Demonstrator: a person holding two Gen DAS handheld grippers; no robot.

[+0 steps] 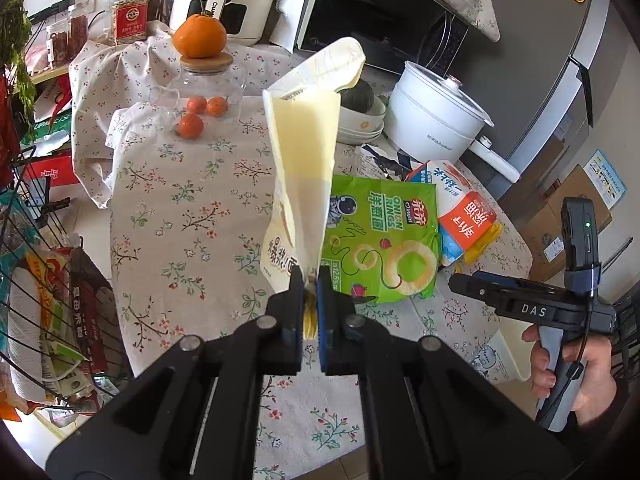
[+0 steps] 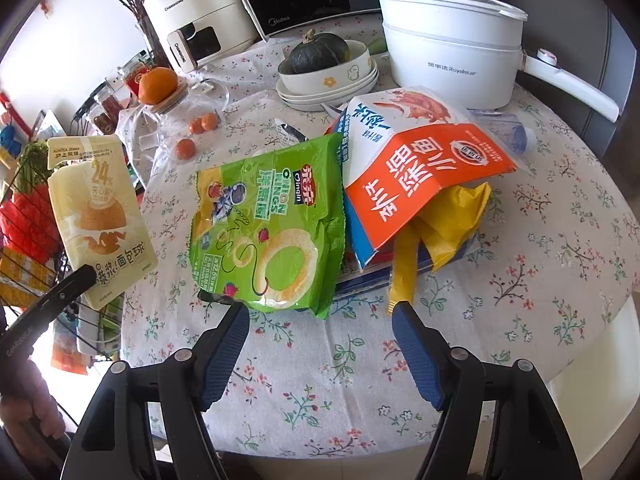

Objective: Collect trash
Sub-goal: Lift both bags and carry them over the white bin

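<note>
My left gripper [image 1: 310, 280] is shut on the bottom edge of a cream-yellow bread wrapper [image 1: 304, 152] and holds it upright above the table; the wrapper [image 2: 100, 216] also shows at the left of the right wrist view. A green onion-rings bag [image 2: 268, 224] lies flat mid-table, also in the left wrist view [image 1: 380, 236]. An orange, white and blue snack bag [image 2: 420, 172] rests to its right over a yellow wrapper [image 2: 440, 236]. My right gripper [image 2: 320, 312] is open and empty, just in front of the green bag's near edge.
A wire basket [image 1: 52, 280] with packaging stands at the left off the table. A glass jar [image 1: 204, 92] topped by an orange, small oranges, stacked bowls with a squash [image 2: 324, 60], a white electric pot [image 2: 448, 52], an air fryer and a microwave line the back.
</note>
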